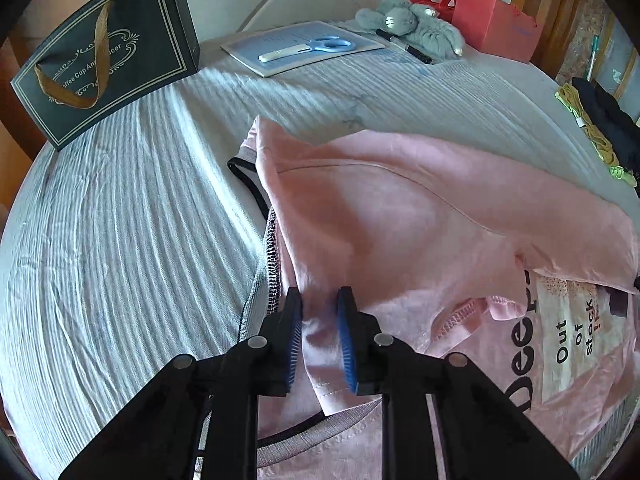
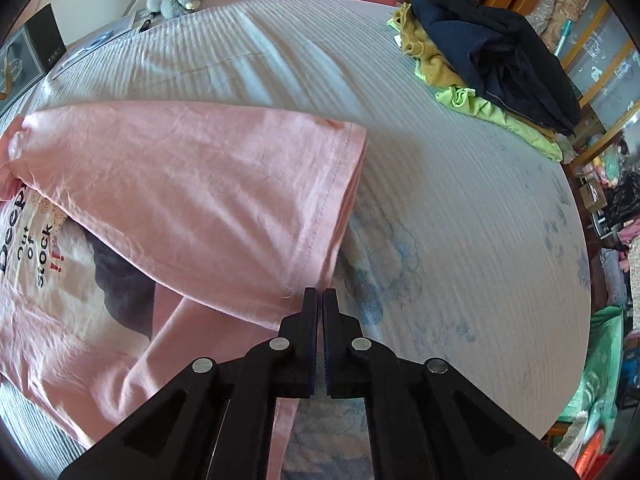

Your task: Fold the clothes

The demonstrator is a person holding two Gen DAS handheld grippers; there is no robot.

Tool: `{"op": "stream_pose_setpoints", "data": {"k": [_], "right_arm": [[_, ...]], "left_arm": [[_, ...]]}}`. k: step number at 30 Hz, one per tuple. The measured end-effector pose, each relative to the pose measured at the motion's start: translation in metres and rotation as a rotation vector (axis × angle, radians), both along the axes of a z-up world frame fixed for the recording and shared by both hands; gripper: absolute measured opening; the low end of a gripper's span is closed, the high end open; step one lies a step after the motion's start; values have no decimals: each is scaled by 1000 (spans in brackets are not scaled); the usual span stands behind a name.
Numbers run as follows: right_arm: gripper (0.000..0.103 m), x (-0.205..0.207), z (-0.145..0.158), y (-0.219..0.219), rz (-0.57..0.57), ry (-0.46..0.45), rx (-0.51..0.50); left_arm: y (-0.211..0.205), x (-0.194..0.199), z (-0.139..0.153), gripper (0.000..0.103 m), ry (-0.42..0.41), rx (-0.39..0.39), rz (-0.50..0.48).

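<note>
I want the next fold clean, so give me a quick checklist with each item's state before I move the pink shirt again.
1. Left gripper on shirt: ok, fabric bunched between the pads.
2. Right gripper on shirt hem: cannot tell, shut at the edge.
3. Top layer flat: not ok, wrinkled.
4. Bed bare right of shirt: ok.
5. Clothes pile clear of shirt: ok.

Left claw [image 1: 319, 300] pinches a fold of the pink T-shirt [image 1: 400, 216]; striped bedsheet [image 1: 120, 240] beneath.
</note>
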State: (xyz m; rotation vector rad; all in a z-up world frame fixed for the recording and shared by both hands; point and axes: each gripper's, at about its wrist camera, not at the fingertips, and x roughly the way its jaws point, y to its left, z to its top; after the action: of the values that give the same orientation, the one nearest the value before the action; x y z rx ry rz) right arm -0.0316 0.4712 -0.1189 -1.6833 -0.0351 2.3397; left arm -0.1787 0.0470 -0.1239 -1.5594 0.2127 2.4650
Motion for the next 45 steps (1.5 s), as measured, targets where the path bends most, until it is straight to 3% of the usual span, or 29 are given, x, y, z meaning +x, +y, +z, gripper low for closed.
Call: {"op": "stream_pose_setpoints", "data": {"k": [2,4,8,12,16,21,30,31,32,33,35,41,43,45], "right_arm": [[2,5,3,10,-41,16,-17],[3,9,7,20,-82,33,-35],[7,12,31,2,-23,130,-95],[14,-6,40,-55,123,182,-185],[26,-31,33,-128,259,201,-250],[27,-61,21,-212,380,210,-298],[34,-100,11,-295,508,190,-273],[34,-102,9,-299,528,193,-268],[25,-105,5,-301,534,182,-244],[2,-108,1,-304,537,170,-218],[3,-112,-10,-296,518,120,-208],[7,-90,-14,-256,492,39,-331],[12,-77,-7,-236,456,55,-358],[30,-63,3,-207,385,100,-366]], "left_arm": [[0,3,7,18,2,13,5],[5,11,21,18,28,79,-30],[23,30,46,35,80,148,-113],[23,36,45,35,83,127,-94],[4,29,25,35,27,88,-46],[-2,32,10,35,-21,105,-57],[-4,38,1,36,-20,74,-129],[-5,37,1,36,-21,77,-131],[-5,36,1,36,-21,81,-132],[-7,36,1,36,-22,88,-133],[-10,35,2,36,-22,103,-133],[-9,29,7,36,-55,94,-118],[-10,26,18,36,-33,113,-95],[-10,24,29,36,-6,131,-87]]}}
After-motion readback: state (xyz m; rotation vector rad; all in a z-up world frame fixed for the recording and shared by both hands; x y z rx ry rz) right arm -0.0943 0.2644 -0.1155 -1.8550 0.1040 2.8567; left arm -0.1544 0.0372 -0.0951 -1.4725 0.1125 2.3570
